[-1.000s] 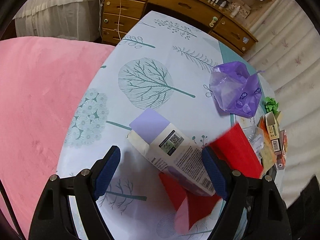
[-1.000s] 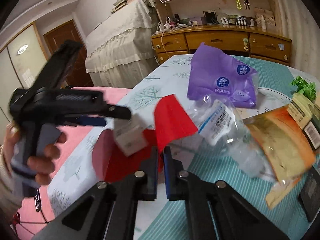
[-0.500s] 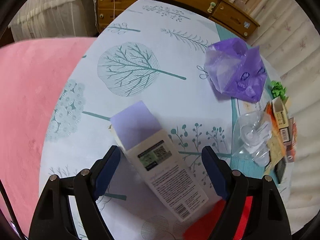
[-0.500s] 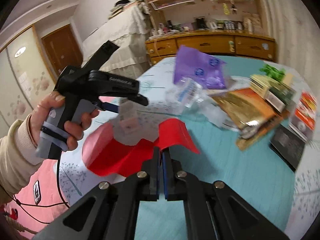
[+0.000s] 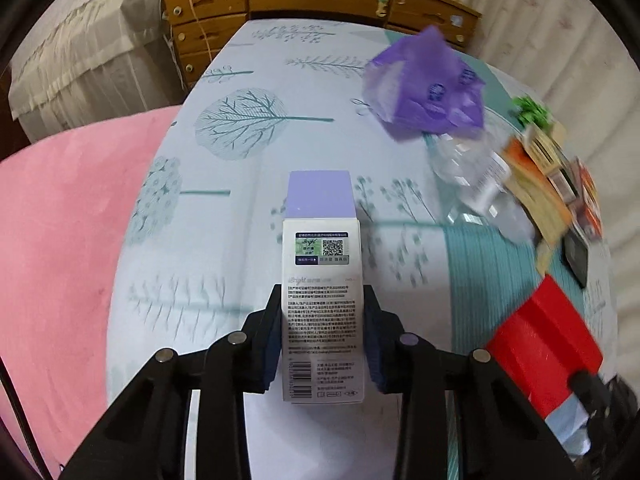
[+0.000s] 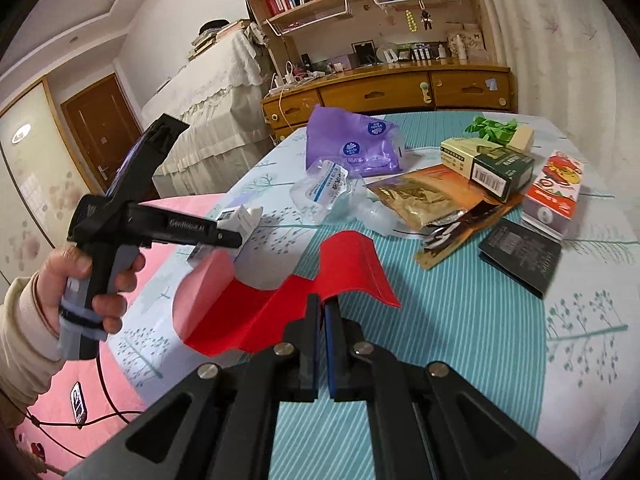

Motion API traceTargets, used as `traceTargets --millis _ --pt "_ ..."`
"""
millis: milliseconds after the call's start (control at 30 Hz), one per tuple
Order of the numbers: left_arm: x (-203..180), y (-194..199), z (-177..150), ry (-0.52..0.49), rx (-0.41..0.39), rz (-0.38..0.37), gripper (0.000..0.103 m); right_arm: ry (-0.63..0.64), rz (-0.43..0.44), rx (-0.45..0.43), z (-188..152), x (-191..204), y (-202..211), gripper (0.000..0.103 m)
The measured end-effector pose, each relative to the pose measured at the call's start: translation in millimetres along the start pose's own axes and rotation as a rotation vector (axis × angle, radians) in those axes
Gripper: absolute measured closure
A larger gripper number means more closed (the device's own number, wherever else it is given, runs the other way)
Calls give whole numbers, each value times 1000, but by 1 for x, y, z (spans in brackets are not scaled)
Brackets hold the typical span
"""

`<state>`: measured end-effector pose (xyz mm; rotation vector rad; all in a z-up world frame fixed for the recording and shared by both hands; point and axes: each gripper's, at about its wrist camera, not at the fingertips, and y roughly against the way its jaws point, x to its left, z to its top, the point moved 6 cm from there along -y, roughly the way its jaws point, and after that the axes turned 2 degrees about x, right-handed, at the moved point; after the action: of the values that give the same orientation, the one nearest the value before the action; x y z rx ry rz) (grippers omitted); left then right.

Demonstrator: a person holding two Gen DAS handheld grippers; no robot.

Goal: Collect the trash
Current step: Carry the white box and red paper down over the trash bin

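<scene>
- Bedroom setting: a table (image 6: 500, 320) under a pale cloth printed with teal trees, with a wooden dresser (image 6: 384, 88) and bookshelves behind it and a pink surface along the table's left side.
- The left gripper (image 5: 322, 336) has its jaws clamped on the sides of a tall white and lilac carton (image 5: 322, 280) and holds it above the cloth near the left edge of the table.
- The right gripper (image 6: 322, 308) has its jaws pressed together on the edge of a red bag (image 6: 280, 304), which sags open just beside the carton.
- Judged from this, collection is at an early stage: one piece of trash is lifted and not yet inside the bag.
- Left on the table in a loose cluster: a purple plastic wrapper (image 6: 352, 144), a crumpled clear bottle (image 6: 332, 192), a gold and orange pouch (image 6: 424, 196), a green and cream box (image 6: 488, 160), a red and white box (image 6: 556, 192), a flat black packet (image 6: 520, 252) and a scrap of green paper (image 6: 492, 128).
- Hard to make out: the bag's inside is not visible, so whether it already holds anything cannot be told.
- The right side of the left wrist view is smeared by motion blur.
- From the right wrist view the carton is mostly hidden behind the left gripper's body.
- The table's near edge is cut off by the gripper frames.
</scene>
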<state>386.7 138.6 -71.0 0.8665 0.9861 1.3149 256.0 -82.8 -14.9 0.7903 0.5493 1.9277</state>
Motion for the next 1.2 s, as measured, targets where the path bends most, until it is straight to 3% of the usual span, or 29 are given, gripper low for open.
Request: traceTargets --millis 400,667,967,1200 --pt "-25 101 -117 -150 -68 -67 70 18 -3 -21 -52 37 71 101" --pt "-46 139 -225 -233 -86 -146 70 47 -15 -7 -111 62 114 101" --pt "-65 107 -324 -313 -21 -203 69 67 -37 82 -192 74 126 101" --pt "-72 56 -362 -358 24 -193 69 46 -53 209 -244 60 89 101"
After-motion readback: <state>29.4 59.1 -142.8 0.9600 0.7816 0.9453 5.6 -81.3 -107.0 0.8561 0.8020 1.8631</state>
